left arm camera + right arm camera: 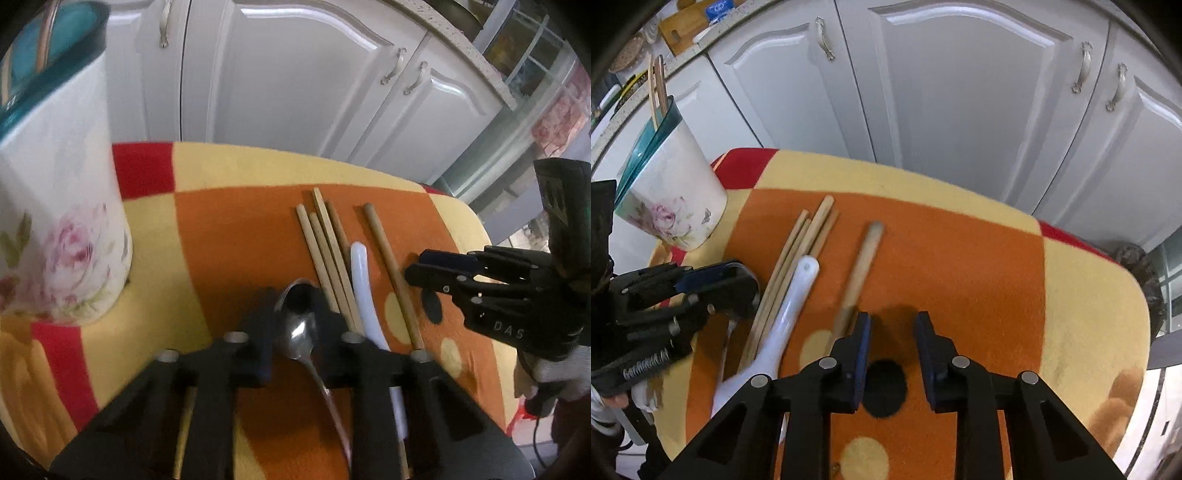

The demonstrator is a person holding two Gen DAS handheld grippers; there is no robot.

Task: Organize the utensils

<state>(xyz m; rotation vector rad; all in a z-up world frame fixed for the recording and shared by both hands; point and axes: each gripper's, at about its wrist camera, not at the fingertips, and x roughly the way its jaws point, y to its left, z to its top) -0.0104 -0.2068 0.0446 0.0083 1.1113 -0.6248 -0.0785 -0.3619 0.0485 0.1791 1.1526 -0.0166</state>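
Closest to me, the left gripper (291, 325) points steeply down at the table with a metal spoon (297, 332) pinched between its two black pads, the bowl caught at the fingertips and the thin handle trailing back under the tool. The right gripper (892, 343) sits beside it with its jaws parted and nothing between them; they stand over a bare patch of the blanket (979, 266), an orange, yellow and red checked cloth covering the tabletop, above a black dot in the pattern. Just past the spoon lie the other utensils, side by side on the orange square: a bundle of pale wooden chopsticks (325, 243), a white plastic spoon (798, 291) touching the bundle, and one thicker wooden stick (862, 266) lying a little apart, close to the right gripper's left finger. Farther off, at the table's far left corner, stands a white holder with a pink flower print and a teal rim (670, 192), a couple of utensils already upright in it. Behind everything runs a row of white cabinet doors (960, 92).
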